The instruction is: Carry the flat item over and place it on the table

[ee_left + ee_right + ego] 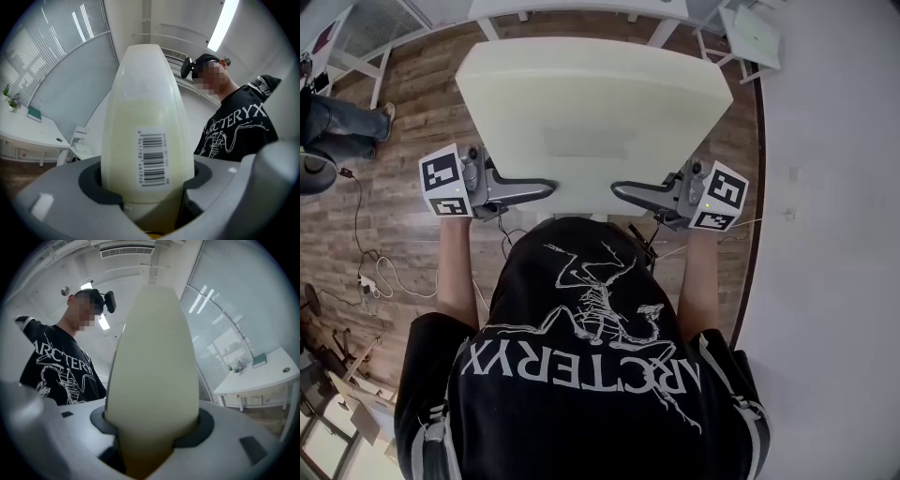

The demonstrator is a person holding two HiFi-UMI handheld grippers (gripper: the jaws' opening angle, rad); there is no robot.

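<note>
Left gripper [546,190] and right gripper [621,190] both clamp the cream flat panel's [591,112] near edge — above wooden floor [394,234].

Barcode digits [139,157] on the cream slab [147,103], probably too small

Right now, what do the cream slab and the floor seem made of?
The cream slab: likely foam or padding under a smooth matte skin; rounded edges, faint seam lines, a barcode sticker. The floor: wood or wood-look planks; brown grain, board joints.
</note>
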